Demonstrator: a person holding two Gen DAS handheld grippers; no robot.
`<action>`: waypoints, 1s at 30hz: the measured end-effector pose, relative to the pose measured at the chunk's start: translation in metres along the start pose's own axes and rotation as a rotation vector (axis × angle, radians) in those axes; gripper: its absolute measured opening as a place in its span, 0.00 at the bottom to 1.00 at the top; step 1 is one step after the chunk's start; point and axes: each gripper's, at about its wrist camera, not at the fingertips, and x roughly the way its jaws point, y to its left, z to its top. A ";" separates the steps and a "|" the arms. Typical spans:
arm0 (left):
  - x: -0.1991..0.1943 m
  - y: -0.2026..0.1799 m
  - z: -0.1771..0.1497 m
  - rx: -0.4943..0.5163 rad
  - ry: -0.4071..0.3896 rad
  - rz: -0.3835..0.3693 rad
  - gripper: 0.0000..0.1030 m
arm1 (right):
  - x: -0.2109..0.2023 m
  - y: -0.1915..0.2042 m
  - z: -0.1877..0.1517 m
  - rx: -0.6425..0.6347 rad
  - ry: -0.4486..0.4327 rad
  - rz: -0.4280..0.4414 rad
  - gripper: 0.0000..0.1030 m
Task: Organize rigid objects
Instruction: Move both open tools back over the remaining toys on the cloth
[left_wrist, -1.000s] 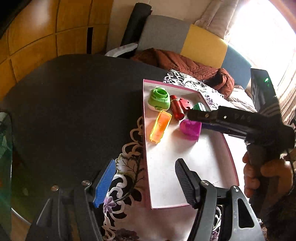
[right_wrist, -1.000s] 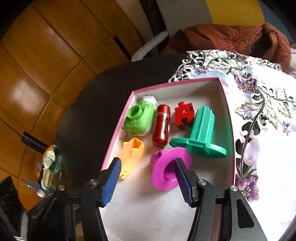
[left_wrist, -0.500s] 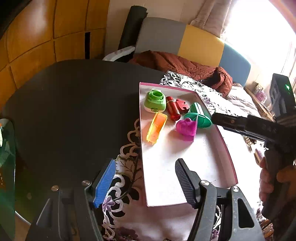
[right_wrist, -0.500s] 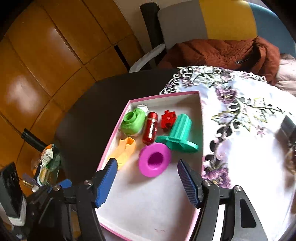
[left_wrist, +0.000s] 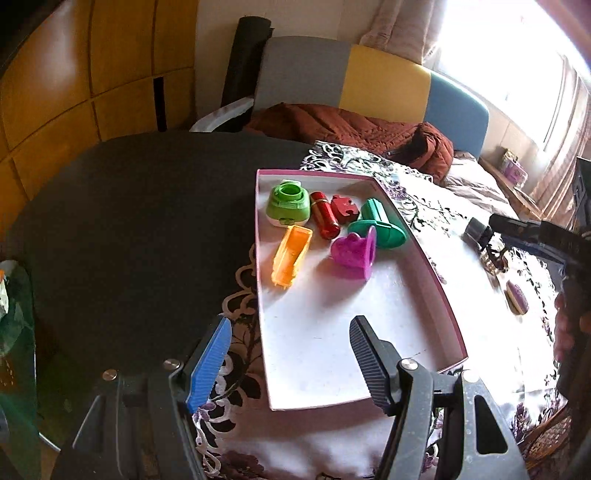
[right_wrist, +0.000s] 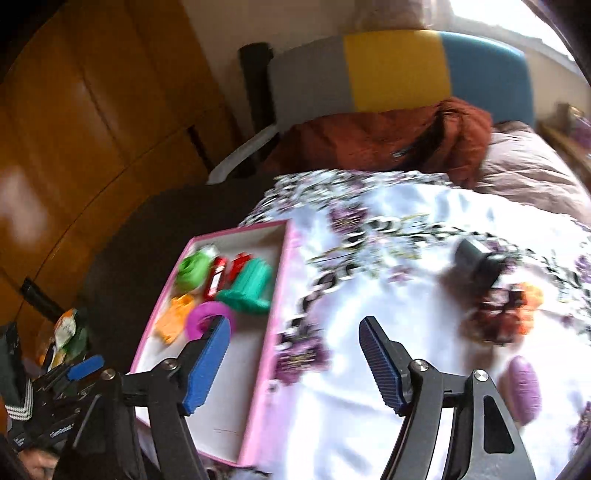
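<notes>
Both my tongs are spread and carry nothing. My left tongs (left_wrist: 290, 363) hang at the bottom of the left view, over the near end of the pink tray (left_wrist: 448, 312). My right tongs (right_wrist: 293, 363) hang over the white cloth (right_wrist: 388, 258), just right of the tray in the right view.

In the far half of the tray I count six pieces, one of each: orange trough (left_wrist: 290, 254), purple spool (left_wrist: 354, 251), teal spool (left_wrist: 380, 225), red cylinder (left_wrist: 325, 219), red puzzle piece (left_wrist: 345, 208), green cup (left_wrist: 288, 203).

On the cloth at right lie three more, blurred: a purple oval (right_wrist: 524, 389), an orange-brown lump (right_wrist: 506, 314) and a black cylinder (right_wrist: 476, 260).

I judge all are light, stiff plastic, a little slippery. The oval I would take across its narrow sides.
</notes>
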 end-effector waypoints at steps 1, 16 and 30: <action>0.000 -0.003 0.000 0.007 0.000 -0.003 0.65 | -0.004 -0.009 0.002 0.013 -0.010 -0.014 0.71; -0.002 -0.061 0.017 0.132 -0.017 -0.081 0.65 | -0.067 -0.186 -0.009 0.385 -0.198 -0.381 0.82; 0.030 -0.174 0.033 0.319 0.055 -0.247 0.64 | -0.083 -0.245 -0.032 0.724 -0.185 -0.431 0.82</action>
